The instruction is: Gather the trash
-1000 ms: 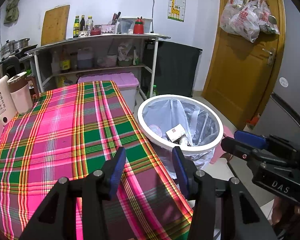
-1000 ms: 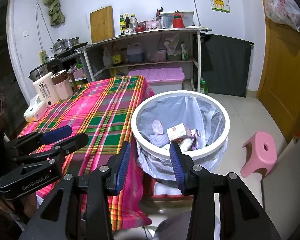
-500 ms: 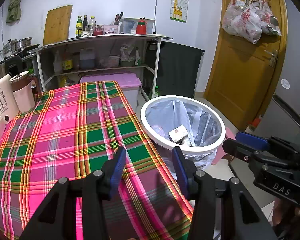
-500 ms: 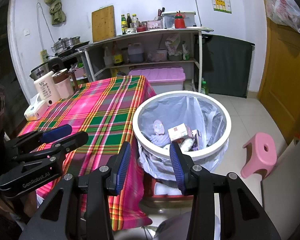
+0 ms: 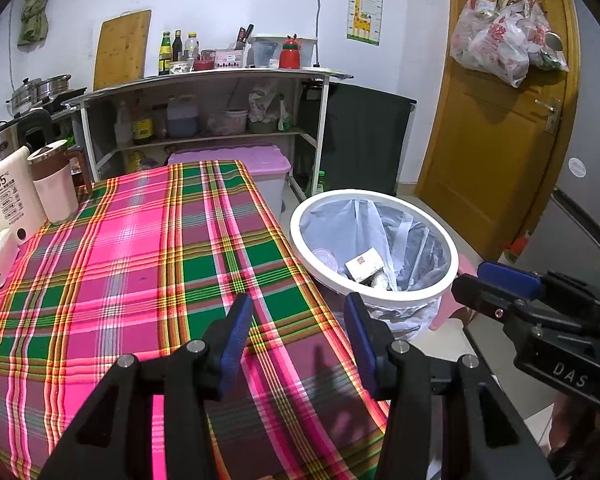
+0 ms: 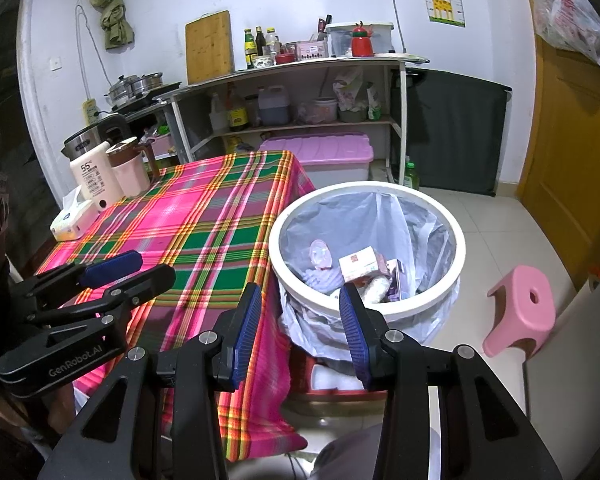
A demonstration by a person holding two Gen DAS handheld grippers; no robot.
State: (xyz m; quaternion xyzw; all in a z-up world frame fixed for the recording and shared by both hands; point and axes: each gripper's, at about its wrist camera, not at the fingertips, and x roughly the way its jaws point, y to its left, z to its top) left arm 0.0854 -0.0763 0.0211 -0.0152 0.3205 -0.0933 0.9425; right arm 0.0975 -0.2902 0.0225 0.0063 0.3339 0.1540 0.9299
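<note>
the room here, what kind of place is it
Most likely a small home kitchen and dining corner: a shelf unit with sauce bottles and a cutting board, steamer pots beside it, and a table under a plaid tablecloth.

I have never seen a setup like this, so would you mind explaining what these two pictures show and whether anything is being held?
There is no robot here: a person holds a two-finger gripper in each hand, and each carries a wide-angle camera looking along its fingers. One picture is from the left gripper, with the right one showing at its edge. The other is from the right gripper, with the left one beside it. Both stand open and hold nothing. Below is a table with a plaid cloth; at its far corner are a tissue pack, a white dispenser and a pink jug. Beside the table stands a lined bin already containing trash.
</note>
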